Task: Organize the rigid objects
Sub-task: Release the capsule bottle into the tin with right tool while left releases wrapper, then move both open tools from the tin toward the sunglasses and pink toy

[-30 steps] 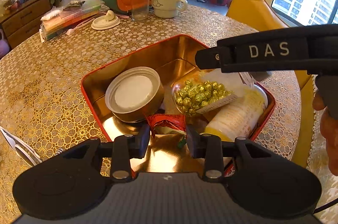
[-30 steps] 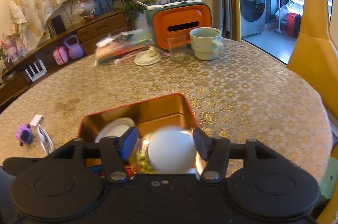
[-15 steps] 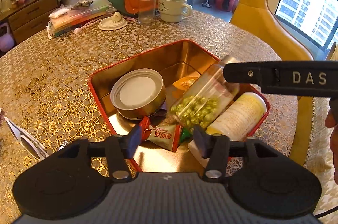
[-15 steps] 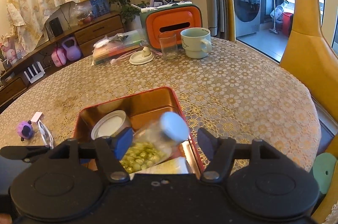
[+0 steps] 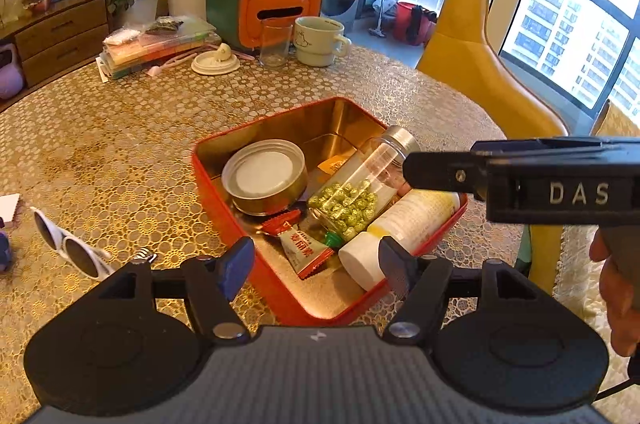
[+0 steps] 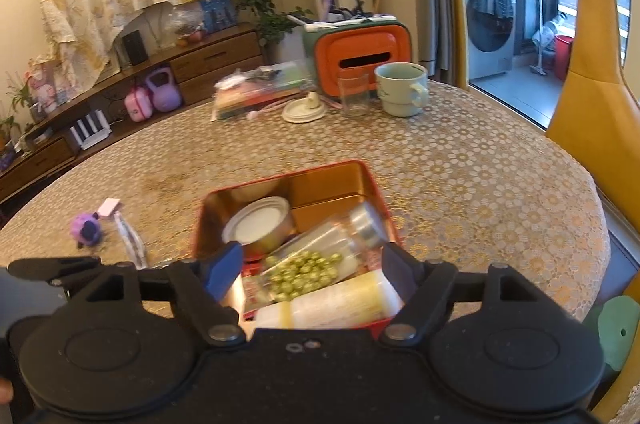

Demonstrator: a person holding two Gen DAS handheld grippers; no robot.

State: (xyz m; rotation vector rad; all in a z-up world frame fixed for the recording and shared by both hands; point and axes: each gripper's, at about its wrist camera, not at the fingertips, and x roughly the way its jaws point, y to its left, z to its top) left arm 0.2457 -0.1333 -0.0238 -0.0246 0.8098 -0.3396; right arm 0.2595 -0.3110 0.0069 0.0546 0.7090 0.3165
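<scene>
A red tin box (image 5: 224, 192) with a gold inside sits on the table; it also shows in the right wrist view (image 6: 376, 192). In it lie a round tin (image 5: 264, 176), a clear bottle of green-gold balls (image 5: 352, 192), a white-capped yellow bottle (image 5: 404, 228) and a red snack packet (image 5: 300, 248). My left gripper (image 5: 316, 268) is open and empty above the box's near edge. My right gripper (image 6: 312, 276) is open and empty above the bottles (image 6: 312, 272); its side shows at the right in the left wrist view (image 5: 520, 180).
White sunglasses (image 5: 68, 248) lie left of the box. At the far side stand an orange case (image 5: 276, 8), a glass (image 5: 274, 42), a mug (image 5: 318, 40), a lid (image 5: 214, 62) and stacked books (image 5: 156, 44). A purple toy (image 6: 86, 230) lies at the left. A yellow chair (image 5: 480, 64) stands at the right.
My right gripper opened and let go of the bottle of green balls, which now lies in the box. Both grippers pulled back and up; my left gripper opened wider.
</scene>
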